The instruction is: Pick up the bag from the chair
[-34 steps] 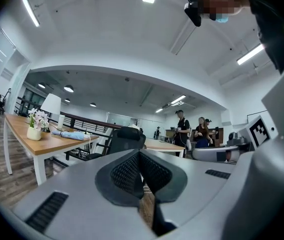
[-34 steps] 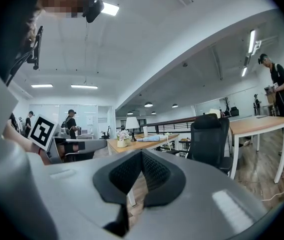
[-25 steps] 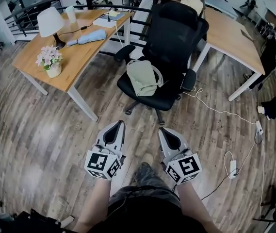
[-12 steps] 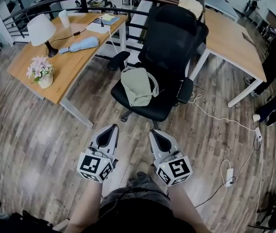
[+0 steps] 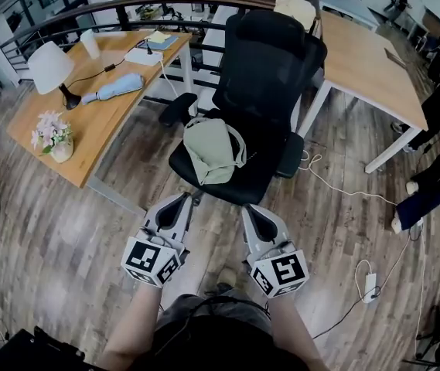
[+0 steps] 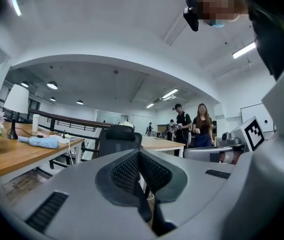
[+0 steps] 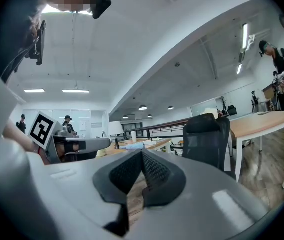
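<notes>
Head view looked steeply down at a person standing just before a black office chair [image 5: 272, 60], holding a gripper in each hand. The bag [image 5: 210, 151] lay on the chair's seat, ahead of both grippers and apart from them. The left gripper [image 5: 182, 200] and the right gripper [image 5: 249, 210] pointed level towards the seat's front edge, side by side, and the bag sat roughly in line with the gap between them. Its long axis ran away from the person, from the seat's front towards the backrest. The left gripper seemed slightly nearer, though either looked placed to reach it. Both gripper views showed each pair of dark, ribbed pads pressed together with nothing between them, so the jaws would likely need to part before any grab. The bag was pale green, soft cloth, slumped and creased, with a thin strap looping over its top. The chair had a mesh back and padded armrests. A wooden desk [image 5: 88, 141] stood to the left on plank flooring.
</notes>
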`<control>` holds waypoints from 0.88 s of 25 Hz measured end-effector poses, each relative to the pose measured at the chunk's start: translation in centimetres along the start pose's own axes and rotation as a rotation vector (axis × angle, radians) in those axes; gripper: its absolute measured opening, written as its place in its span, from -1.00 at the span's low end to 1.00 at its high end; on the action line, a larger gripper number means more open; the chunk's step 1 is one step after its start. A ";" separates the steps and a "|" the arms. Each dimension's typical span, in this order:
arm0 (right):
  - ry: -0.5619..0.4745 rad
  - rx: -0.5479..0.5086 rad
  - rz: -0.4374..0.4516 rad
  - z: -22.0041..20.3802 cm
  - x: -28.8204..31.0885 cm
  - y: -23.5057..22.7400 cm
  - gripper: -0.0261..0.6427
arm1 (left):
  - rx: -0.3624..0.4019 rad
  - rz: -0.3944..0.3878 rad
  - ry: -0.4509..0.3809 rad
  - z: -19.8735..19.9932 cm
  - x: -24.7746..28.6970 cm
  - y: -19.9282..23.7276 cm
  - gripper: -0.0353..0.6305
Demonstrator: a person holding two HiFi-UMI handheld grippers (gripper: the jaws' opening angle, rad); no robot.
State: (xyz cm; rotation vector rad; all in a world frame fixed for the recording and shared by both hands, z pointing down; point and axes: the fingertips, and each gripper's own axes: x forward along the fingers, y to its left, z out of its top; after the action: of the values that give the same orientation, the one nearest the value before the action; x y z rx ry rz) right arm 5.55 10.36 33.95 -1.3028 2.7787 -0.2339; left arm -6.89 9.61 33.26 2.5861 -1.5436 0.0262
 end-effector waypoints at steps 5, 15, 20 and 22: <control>-0.001 -0.003 0.001 0.3 1.4 -1.7 -0.90 | 0.004 0.014 -0.027 0.5 2.2 0.7 -0.91; 0.034 0.019 0.058 -0.4 3.5 -1.8 -0.90 | -0.031 0.080 -0.011 -0.5 2.6 2.9 -0.91; 0.049 0.025 0.065 -0.6 5.5 -2.3 -0.90 | -0.044 0.079 0.009 -1.3 3.7 4.2 -0.91; 0.050 0.019 0.062 -0.5 6.6 -2.9 -0.90 | -0.054 0.070 0.004 -1.3 4.7 4.9 -0.91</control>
State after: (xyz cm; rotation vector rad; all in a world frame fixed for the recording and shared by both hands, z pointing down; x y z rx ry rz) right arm 3.47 3.55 34.91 -1.2212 2.8453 -0.2933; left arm -8.90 3.36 35.44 2.4882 -1.6100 -0.0032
